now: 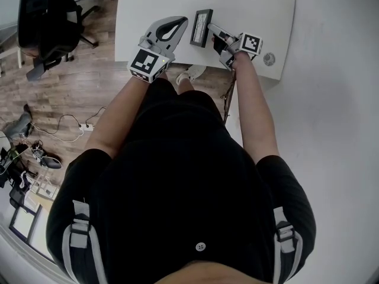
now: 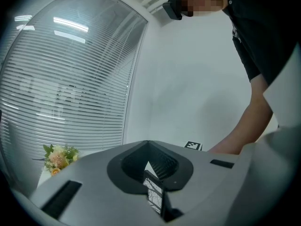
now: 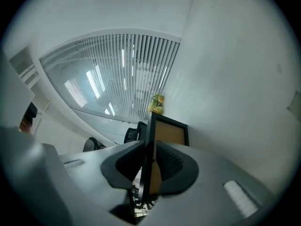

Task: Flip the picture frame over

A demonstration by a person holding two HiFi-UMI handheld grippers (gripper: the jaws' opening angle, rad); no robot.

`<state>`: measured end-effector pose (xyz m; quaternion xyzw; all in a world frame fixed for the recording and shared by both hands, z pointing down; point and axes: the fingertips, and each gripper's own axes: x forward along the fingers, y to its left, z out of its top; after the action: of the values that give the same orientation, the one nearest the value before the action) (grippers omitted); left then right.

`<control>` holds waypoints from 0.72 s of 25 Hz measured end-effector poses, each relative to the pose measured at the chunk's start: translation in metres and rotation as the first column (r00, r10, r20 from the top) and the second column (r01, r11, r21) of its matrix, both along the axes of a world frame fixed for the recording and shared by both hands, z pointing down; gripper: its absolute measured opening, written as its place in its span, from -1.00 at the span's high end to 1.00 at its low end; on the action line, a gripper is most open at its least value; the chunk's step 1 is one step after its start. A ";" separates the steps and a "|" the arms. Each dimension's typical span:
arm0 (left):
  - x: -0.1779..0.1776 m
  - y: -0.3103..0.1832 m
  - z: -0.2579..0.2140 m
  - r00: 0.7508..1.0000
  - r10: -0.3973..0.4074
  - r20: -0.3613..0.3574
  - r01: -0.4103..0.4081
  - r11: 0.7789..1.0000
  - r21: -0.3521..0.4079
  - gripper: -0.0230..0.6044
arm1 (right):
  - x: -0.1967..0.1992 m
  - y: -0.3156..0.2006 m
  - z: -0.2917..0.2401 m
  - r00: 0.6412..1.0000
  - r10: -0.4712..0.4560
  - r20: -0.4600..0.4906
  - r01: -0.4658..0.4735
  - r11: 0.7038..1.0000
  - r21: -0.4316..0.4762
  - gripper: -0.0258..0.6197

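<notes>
A black picture frame (image 1: pixel 201 27) stands on its edge on the white table (image 1: pixel 260 5), its pale printed face turned left. My right gripper (image 1: pixel 213 32) is shut on the frame's right edge. In the right gripper view the frame's thin black edge and brown backing (image 3: pixel 169 133) run up between the jaws of that gripper (image 3: pixel 149 147). My left gripper (image 1: pixel 177 21) lies just left of the frame, apart from it, with its jaws closed tip to tip on nothing. Through the hollow between the left gripper's (image 2: pixel 148 144) jaws a strip of the frame's face (image 2: pixel 154 194) shows.
A bunch of flowers (image 2: pixel 59 157) sits at the table's far end by the blinds. A small round disc (image 1: pixel 269 58) lies near the table's front right corner. A black office chair (image 1: pixel 50 22) and cables (image 1: pixel 71 129) are on the wooden floor to the left.
</notes>
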<state>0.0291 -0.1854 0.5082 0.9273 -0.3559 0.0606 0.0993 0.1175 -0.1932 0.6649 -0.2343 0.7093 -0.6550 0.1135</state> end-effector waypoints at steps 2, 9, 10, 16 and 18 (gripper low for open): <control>0.000 0.001 -0.004 1.000 -0.001 0.000 0.001 1.000 0.004 0.91 | 0.004 0.001 0.001 1.000 0.007 -0.015 -0.007 1.000 -0.003 0.66; 0.002 0.010 -0.024 1.000 0.002 -0.005 -0.002 1.000 0.021 0.91 | 0.028 0.004 0.005 0.990 0.056 -0.129 -0.057 0.998 -0.006 0.61; 0.001 0.011 -0.024 1.000 0.002 -0.004 -0.002 1.000 0.024 0.91 | 0.030 0.004 0.010 0.987 0.055 -0.149 -0.056 0.998 -0.008 0.61; 0.012 0.025 -0.038 1.000 -0.001 0.004 0.001 0.999 0.045 0.91 | 0.057 0.017 0.022 0.961 0.054 -0.271 -0.058 0.998 -0.004 0.61; 0.011 0.026 -0.040 1.000 -0.006 0.006 0.005 0.999 0.051 0.91 | 0.060 0.018 0.026 0.952 0.051 -0.302 -0.056 0.998 -0.008 0.57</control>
<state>0.0402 -0.1598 0.4678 0.9283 -0.3602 0.0543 0.0747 0.1778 -0.1749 0.6909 -0.3514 0.7065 -0.6140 0.0198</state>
